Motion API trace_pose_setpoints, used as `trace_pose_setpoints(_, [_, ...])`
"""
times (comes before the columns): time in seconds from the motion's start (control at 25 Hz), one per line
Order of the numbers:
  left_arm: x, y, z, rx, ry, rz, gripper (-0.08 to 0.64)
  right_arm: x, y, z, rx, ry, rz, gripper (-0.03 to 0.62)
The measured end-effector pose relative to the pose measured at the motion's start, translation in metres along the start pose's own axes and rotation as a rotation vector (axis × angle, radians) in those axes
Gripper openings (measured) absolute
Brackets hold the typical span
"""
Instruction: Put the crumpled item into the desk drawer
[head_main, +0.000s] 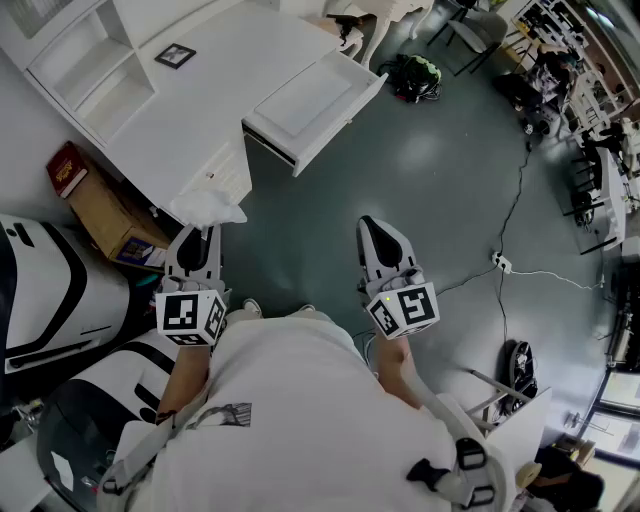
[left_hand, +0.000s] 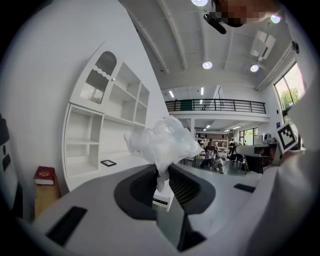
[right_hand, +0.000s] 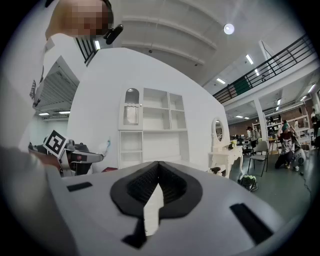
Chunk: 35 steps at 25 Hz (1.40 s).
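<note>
1. The left gripper is clenching the crumpled item, a wad of clear plastic bunching up above its jaws.
2. It is holding the wad just beside the near edge of the white desk, short of the open drawer farther right.
3. The right gripper is hanging level over the floor, jaws pressed together, nothing between them.

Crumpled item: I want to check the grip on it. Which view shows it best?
The left gripper view: the crumpled item fills the centre, pinched in the jaws of the left gripper. The head view shows it small, at that gripper's tip; the right gripper view catches only a distant sliver.
</note>
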<state>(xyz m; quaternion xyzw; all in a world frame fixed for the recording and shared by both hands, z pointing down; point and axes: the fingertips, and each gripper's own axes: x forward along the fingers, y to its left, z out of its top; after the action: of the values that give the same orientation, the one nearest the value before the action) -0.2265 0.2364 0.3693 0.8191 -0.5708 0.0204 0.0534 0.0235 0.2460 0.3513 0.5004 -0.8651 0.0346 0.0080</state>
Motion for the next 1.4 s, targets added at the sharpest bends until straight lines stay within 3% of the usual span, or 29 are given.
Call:
trace_pose_setpoints(0.6, [-0.021, -0.03, -0.005, -0.004, 0.004, 0.014, 0.075, -0.032, -0.002, -0.009, 0.007, 0.007, 0.025, 0.009])
trace_pose_setpoints(0.84, [-0.017, -0.063, -0.013, -0.022, 0.015, -0.002, 0.075, -0.063, -0.036, -0.015, 0.123, -0.055, -0.007, 0.009])
trace_pose_setpoints(1.4, [-0.011, -0.107, -0.025, 0.002, 0.047, -0.021, 0.075, -0.091, -0.067, -0.042, 0.168, -0.048, -0.013, 0.009])
